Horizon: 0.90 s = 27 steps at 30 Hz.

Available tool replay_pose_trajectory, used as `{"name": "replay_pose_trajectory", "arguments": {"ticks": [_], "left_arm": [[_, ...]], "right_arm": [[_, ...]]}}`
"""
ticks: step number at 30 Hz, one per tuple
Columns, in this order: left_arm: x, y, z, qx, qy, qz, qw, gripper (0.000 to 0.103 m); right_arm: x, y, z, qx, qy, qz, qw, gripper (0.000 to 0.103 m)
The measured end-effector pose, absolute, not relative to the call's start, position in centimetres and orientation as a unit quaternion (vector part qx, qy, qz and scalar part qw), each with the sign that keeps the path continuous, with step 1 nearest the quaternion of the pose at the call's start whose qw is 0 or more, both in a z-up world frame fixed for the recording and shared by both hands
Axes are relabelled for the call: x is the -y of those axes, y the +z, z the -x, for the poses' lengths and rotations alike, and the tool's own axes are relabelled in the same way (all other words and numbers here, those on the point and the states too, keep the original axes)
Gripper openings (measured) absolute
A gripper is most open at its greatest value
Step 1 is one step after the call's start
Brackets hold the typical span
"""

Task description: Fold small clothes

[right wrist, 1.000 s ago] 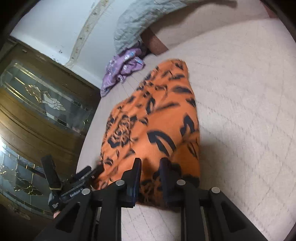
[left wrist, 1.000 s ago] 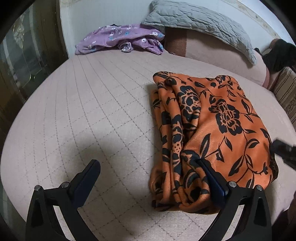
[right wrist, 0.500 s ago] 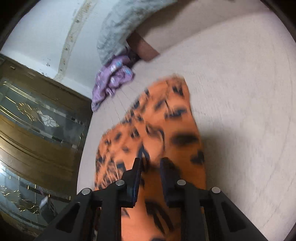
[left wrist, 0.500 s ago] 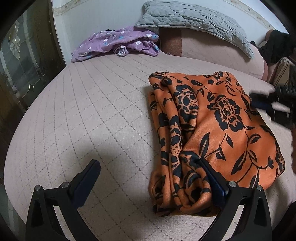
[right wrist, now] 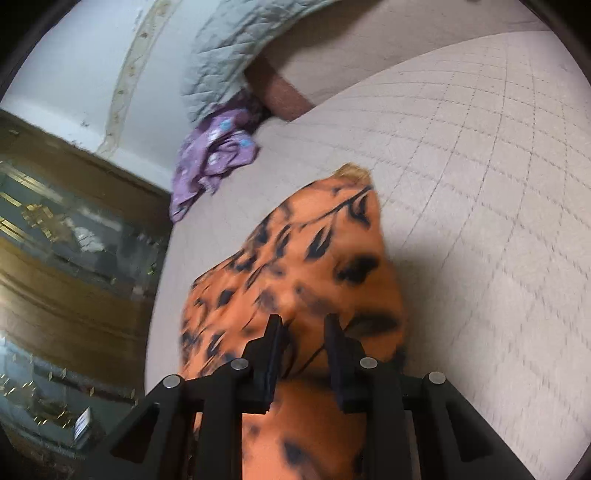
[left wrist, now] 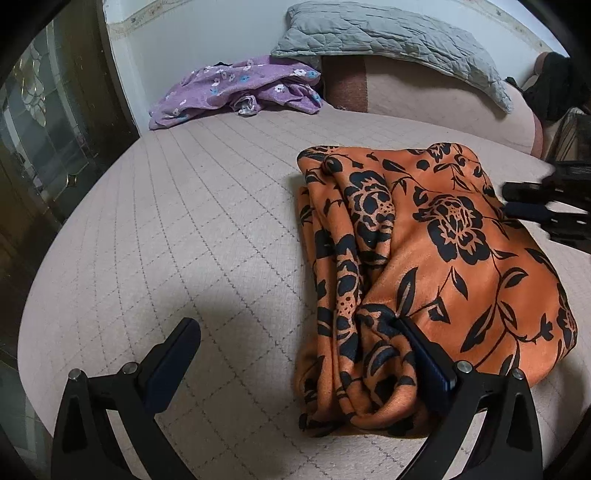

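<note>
The orange floral garment lies folded on the bed, the left gripper spread wide with one finger tucked into its folds, the right gripper narrowly parted above it, gripping nothing, so smoothing gently seems wisest.

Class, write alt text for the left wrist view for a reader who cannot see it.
An orange garment with black flowers lies folded on a quilted beige bed; the open left gripper has one finger tucked into its near edge. A purple floral garment and grey pillow lie behind.
</note>
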<state>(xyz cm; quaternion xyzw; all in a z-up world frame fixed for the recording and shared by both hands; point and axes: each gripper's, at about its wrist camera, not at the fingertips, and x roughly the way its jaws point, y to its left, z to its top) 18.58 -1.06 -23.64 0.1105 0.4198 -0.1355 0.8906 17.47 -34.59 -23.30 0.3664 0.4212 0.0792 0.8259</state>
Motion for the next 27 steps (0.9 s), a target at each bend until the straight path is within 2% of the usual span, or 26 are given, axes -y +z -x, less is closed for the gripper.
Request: {"name": "replay_pose_trajectory", "arguments": {"ticks": [6, 10, 18, 27], "left_arm": [[1.4, -23.5, -18.1, -0.415, -0.120, -0.115, 0.894, 0.103], [1.5, -23.5, -17.8, -0.409, -0.115, -0.123, 0.897, 0.103], [1.7, -22.8, -16.9, -0.402, -0.100, -0.127, 0.901, 0.103], [0.6, -19.6, -15.4, -0.337, -0.081, -0.113, 0.931, 0.103]], "right_arm": [[31.4, -21.4, -12.2, -0.427, 0.119, -0.347, 0.826, 0.026], [30.1, -23.3, -8.5, -0.457, 0.116, -0.343, 0.813, 0.026], [30.0, -24.6, -6.5, -0.451, 0.112, -0.360, 0.809, 0.026], [29.8, -24.8, -6.5, -0.455, 0.119, -0.342, 0.814, 0.026]]}}
